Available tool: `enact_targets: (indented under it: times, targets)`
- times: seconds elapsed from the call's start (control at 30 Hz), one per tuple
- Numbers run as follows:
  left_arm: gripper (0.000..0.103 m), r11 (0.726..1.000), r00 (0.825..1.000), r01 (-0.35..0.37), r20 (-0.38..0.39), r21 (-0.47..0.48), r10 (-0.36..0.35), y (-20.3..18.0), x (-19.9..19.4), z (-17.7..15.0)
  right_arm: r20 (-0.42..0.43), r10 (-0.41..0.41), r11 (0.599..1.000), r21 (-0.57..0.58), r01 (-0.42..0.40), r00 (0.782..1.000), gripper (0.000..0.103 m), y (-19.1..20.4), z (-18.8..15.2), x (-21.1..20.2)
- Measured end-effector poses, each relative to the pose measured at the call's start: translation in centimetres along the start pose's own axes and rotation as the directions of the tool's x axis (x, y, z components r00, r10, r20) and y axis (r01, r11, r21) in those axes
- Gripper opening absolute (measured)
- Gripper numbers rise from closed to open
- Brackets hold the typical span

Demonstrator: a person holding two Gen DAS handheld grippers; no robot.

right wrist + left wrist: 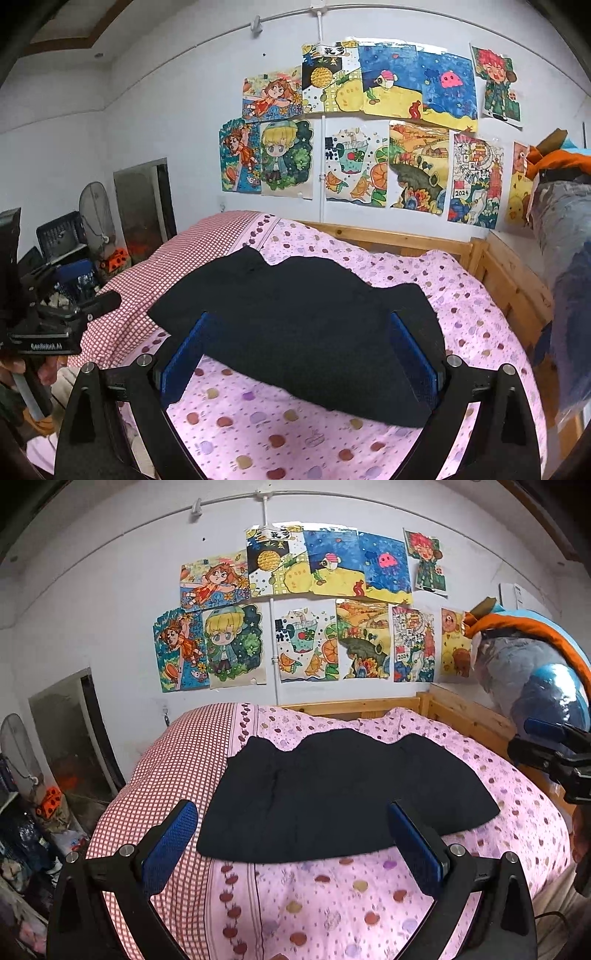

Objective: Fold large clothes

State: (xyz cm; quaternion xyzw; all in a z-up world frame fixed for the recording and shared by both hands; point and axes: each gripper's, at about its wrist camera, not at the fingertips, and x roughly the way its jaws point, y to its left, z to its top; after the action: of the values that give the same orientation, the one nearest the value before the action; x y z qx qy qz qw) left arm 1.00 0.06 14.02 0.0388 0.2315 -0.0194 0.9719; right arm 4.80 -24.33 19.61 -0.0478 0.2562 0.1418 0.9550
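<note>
A large black garment (340,797) lies flat, folded into a wide band, across the pink dotted quilt (332,904) on the bed. My left gripper (291,823) is open and empty, held above the garment's near left edge. In the right wrist view the garment (295,325) fills the middle. My right gripper (299,339) is open and empty, its blue pads (413,358) hovering over the garment's near right part. The right gripper also shows at the right edge of the left wrist view (554,753).
A red checked pillow or quilt part (166,768) lies at the bed's left. A wooden bed frame (465,716) runs along the back and right. Bagged bedding (535,679) is stacked at right. Clutter, crates and a fan (96,218) stand at left. Drawings cover the wall.
</note>
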Motion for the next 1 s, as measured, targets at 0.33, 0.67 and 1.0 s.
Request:
enact_targets:
  times: [0.33,0.67,1.0]
  targets:
    - [0.103,0.999,1.000,-0.002,0.001,-0.036,0.002,0.0,-3.7,-4.8,0.014,-0.063,0.997,0.046,0.062,0.998,0.094,2.7,-5.4,-3.2]
    - [0.103,0.994,0.999,-0.024,-0.034,-0.104,0.021,1.4,-5.9,-8.4,0.033,-0.138,0.988,0.079,0.135,0.990,0.095,3.8,-10.2,-6.0]
    - [0.103,0.994,0.998,-0.057,0.019,-0.091,0.059,2.0,-7.5,-10.1,0.035,-0.186,0.980,0.080,0.183,0.982,0.095,3.9,-12.7,-7.9]
